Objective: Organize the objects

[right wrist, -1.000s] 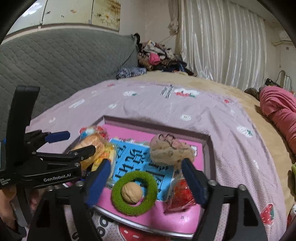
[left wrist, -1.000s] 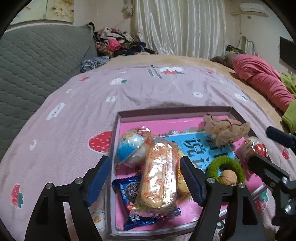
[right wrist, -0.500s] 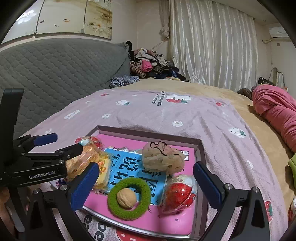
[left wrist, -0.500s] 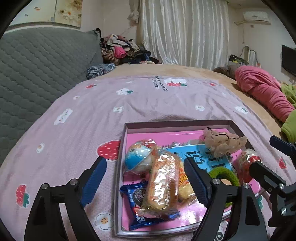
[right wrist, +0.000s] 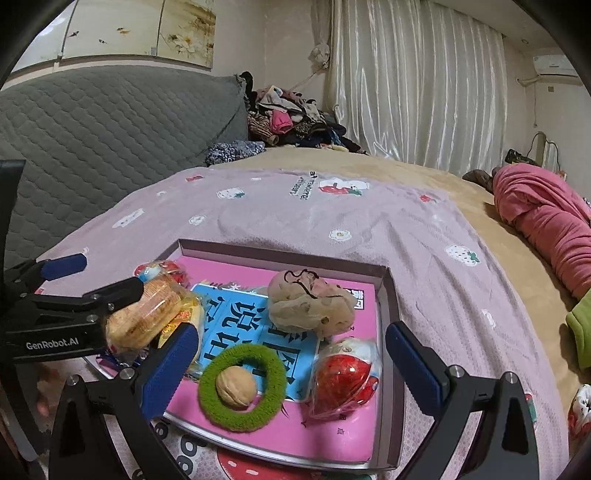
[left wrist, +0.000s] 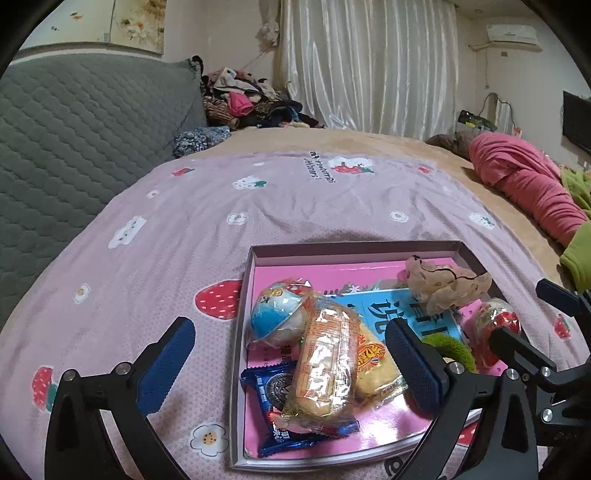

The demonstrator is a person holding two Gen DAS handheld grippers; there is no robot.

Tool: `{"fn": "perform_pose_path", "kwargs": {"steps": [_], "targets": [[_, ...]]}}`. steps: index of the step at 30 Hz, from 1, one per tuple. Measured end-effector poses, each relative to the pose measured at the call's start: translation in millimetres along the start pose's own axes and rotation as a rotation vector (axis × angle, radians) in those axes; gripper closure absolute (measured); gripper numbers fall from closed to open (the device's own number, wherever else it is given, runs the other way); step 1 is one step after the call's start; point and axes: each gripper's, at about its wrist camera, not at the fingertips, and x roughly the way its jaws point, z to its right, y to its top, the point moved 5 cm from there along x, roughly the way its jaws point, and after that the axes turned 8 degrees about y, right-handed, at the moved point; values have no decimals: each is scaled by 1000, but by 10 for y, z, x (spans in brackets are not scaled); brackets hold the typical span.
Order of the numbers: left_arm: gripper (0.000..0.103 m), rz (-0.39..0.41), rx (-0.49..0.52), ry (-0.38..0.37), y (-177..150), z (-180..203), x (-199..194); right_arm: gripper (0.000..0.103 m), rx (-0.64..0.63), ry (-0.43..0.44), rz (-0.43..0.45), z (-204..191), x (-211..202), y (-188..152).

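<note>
In the shallow box (left wrist: 469,254) on the bed, the wrapped pastry (left wrist: 325,365) tops the snack pile between the left claw's (left wrist: 291,354) just-widened, empty jaws—light, crinkly, crushable, best pinched mid-length—while the right claw (right wrist: 291,354) gapes empty too.

Place: a home bedroom
Bed: pink strawberry-print blanket (left wrist: 295,206), grey quilted headboard (left wrist: 81,147)
Window: pale curtains (left wrist: 369,66)
Clutter: heaped clothes (left wrist: 243,99), wall air conditioner (left wrist: 511,33)

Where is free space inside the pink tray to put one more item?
Free: the far strip of the tray behind the beige scrunchie, and the near edge before the green ring. Crowded: the left side, where snack packets pile up.
</note>
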Motion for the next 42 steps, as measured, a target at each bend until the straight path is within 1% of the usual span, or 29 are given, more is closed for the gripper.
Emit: {"fn": "perform_pose_path", "kwargs": {"steps": [2, 8, 15, 21, 25, 30, 35, 39, 42], "targets": [[0, 7, 2, 10, 10, -5, -18, 1, 3, -2, 2, 2, 0, 5], [0, 37, 4, 32, 59, -34, -176, 1, 8, -18, 43, 3, -152, 87], [0, 44, -11, 47, 21, -131, -387, 1, 13, -9, 53, -104, -365, 135], [0, 30, -38, 29, -41, -210, -628, 1, 10, -20, 61, -211, -565, 171], [0, 32, -25, 38, -180, -210, -855, 1, 7, -21, 57, -266, -710, 149], [0, 31, -19, 36, -249, -174, -1133, 1, -2, -23, 52, -337, -936, 135], [0, 55, -16, 48, -162, -196, -1469, 1, -31, -30, 63, -468, -1216, 173], [0, 74, -23, 40, -65, -252, -1744, 1, -40, -29, 75, -555, -1408, 232], [0, 100, -14, 55, -7, -292, -1966, 1, -49, -29, 91, -613, -1577, 285]]}}
